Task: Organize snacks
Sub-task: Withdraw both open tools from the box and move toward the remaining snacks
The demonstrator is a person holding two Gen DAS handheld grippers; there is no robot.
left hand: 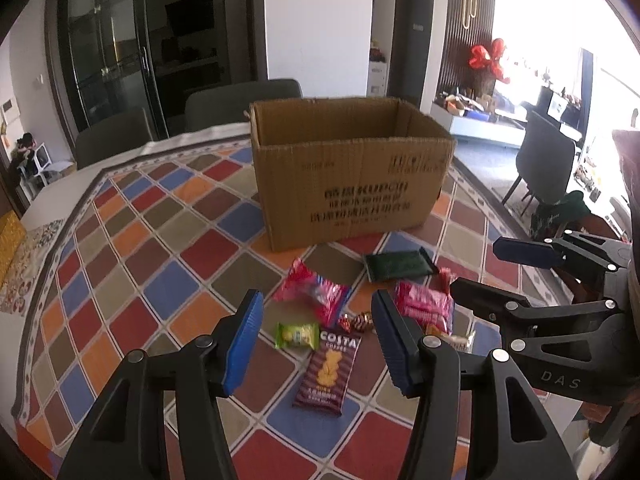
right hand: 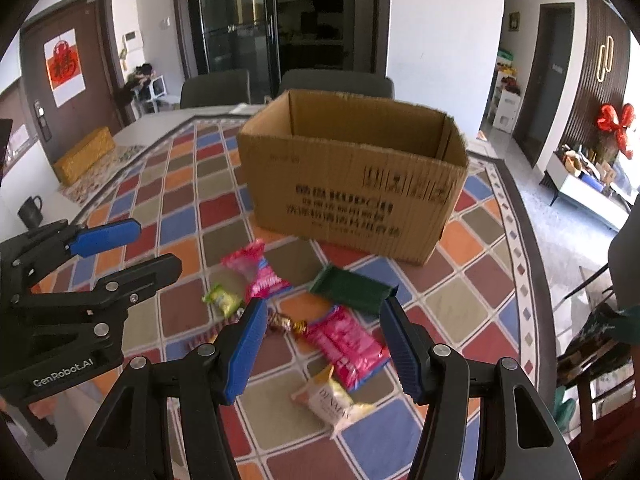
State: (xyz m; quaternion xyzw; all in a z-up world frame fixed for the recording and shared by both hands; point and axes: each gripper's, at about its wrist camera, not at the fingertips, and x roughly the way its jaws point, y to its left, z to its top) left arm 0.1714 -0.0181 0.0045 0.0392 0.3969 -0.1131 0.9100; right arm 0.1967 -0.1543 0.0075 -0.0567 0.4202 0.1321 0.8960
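A: Left wrist view had the left hand-held gripper (left hand: 318, 342) hovering above the bench (left hand: 132, 240), jaws spread wide and holding nothing, over the Costa packet (left hand: 328, 372) and green candy (left hand: 296, 335). What did yours show?

B: Right wrist view showed the right hand-held gripper (right hand: 322, 346) likewise released and empty, above the pink wafer pack (right hand: 346, 344), with a yellow-white sachet (right hand: 334, 398) at 6 o'clock. The Costa packet was hidden there.

A: And the box?

B: The open cardboard box (right hand: 352, 176) stood at 12 o'clock, the dark green packet (right hand: 352, 290) just before it. The bench wore a checkered cloth; grey chairs (right hand: 336, 80) stood behind.
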